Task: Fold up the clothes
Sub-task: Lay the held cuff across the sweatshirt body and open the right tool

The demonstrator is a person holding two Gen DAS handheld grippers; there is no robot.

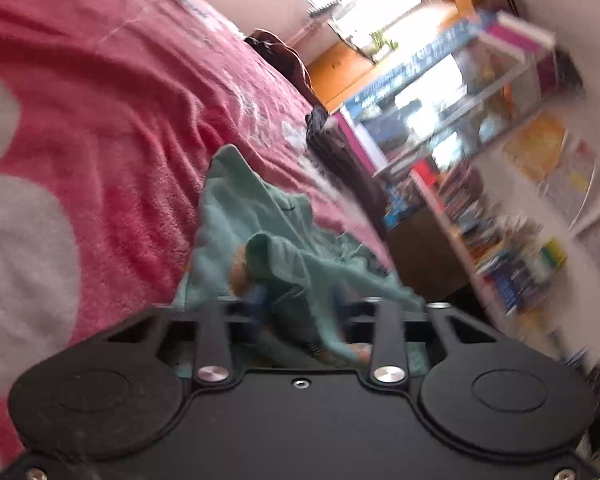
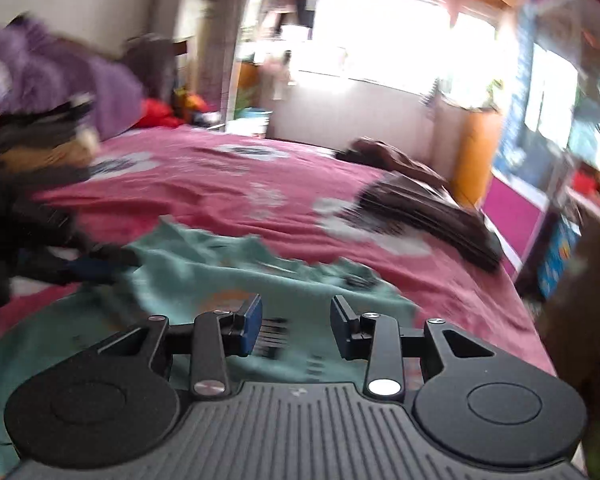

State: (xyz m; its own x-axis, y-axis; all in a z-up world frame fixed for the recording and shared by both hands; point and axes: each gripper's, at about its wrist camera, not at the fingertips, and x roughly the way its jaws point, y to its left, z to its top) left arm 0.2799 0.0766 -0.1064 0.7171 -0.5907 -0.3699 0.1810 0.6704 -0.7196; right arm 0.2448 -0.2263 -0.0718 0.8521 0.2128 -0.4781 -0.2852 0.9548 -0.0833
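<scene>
A teal garment (image 1: 252, 216) lies crumpled on a pink blanket (image 1: 100, 120) near the bed's edge. In the left wrist view, a raised fold of it is bunched over and between the spread blue fingers of my left gripper (image 1: 298, 300), whose jaws stand apart. The right wrist view shows the same garment (image 2: 204, 264) spread flatter, with my left gripper (image 2: 96, 268) at its left edge, blurred. My right gripper (image 2: 296, 328) hovers open over the garment's near part, with nothing between its fingers.
A dark brown garment (image 2: 420, 208) lies at the bed's far right corner. A purple and dark heap of clothes (image 2: 60, 76) sits at the left. Bookshelves (image 1: 480, 220) line the wall beside the bed edge. The pink blanket (image 2: 220, 184) stretches beyond the teal garment.
</scene>
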